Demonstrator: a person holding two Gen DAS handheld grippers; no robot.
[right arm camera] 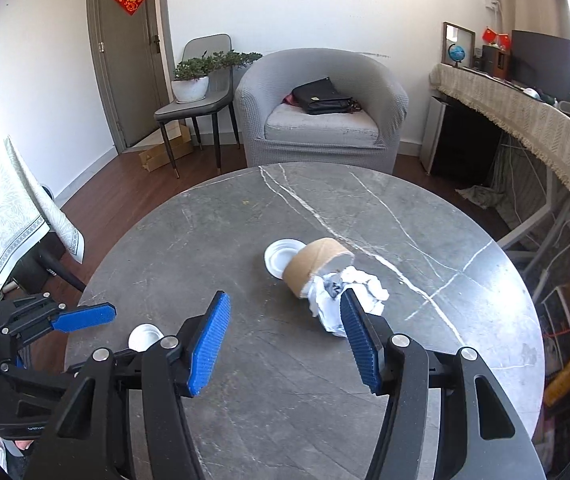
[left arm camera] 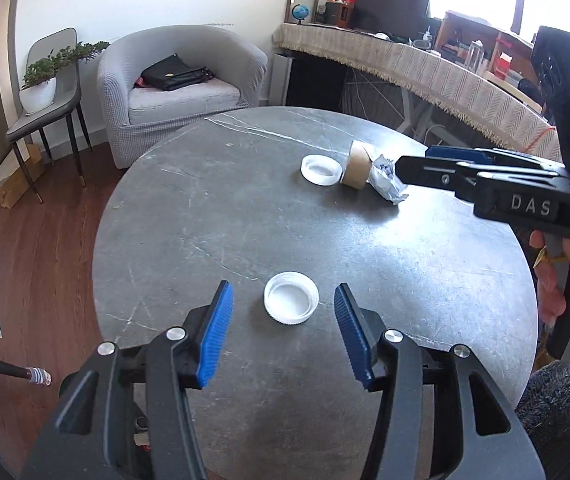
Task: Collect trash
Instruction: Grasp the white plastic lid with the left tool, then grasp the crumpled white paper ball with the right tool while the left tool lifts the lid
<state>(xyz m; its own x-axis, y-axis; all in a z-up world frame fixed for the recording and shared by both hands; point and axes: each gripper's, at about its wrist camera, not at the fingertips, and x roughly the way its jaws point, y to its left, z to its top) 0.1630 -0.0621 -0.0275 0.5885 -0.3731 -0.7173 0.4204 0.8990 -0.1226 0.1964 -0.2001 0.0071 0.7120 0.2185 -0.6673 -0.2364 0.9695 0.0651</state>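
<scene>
On the round grey marble table (left arm camera: 245,208) lie a white lid (left arm camera: 291,297), a second white lid (left arm camera: 321,169), a brown cardboard tape roll (left arm camera: 359,164) and a crumpled white paper wad (left arm camera: 387,178). My left gripper (left arm camera: 283,308) is open, its blue pads either side of the near lid, just above the table. My right gripper (right arm camera: 285,312) is open and empty; its right pad is beside the paper wad (right arm camera: 349,296), next to the roll (right arm camera: 317,266) and far lid (right arm camera: 281,258). The right gripper also shows in the left wrist view (left arm camera: 399,168), close to the wad.
A grey armchair (right arm camera: 321,108) with a black bag stands beyond the table. A chair with a potted plant (right arm camera: 195,80) is to its left. A long cloth-covered desk (left arm camera: 425,68) runs along the right. The near lid (right arm camera: 145,336) and left gripper (right arm camera: 85,316) show at left.
</scene>
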